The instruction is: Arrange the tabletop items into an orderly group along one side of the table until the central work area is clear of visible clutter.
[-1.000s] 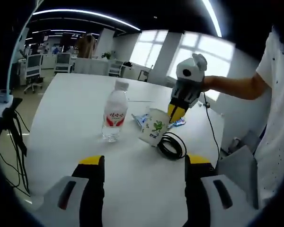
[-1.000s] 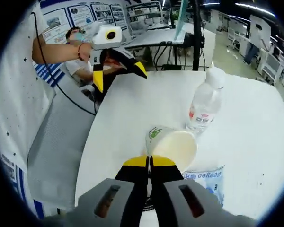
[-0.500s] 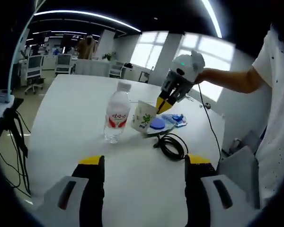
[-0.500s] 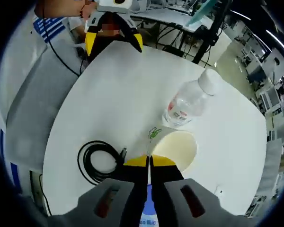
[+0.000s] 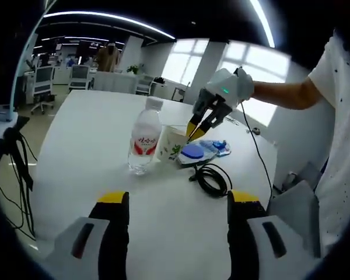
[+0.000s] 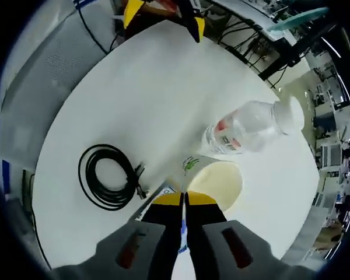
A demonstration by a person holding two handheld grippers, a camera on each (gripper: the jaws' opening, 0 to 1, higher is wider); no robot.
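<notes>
My right tongs are pinching the paper cup's rim, low centre of the right gripper view, with the water bottle just beside it and the coiled cable to the left. The left gripper view adds a blue packet behind the cup. My left tongs are spread over the white surface. Office chairs sit upper left, bright windows beyond.

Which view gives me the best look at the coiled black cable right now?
The right gripper view: the coiled black cable lies whole on the white table, seen from above, clear of the paper cup. The left gripper view shows it flattened at a low angle, near the blue packet.
</notes>
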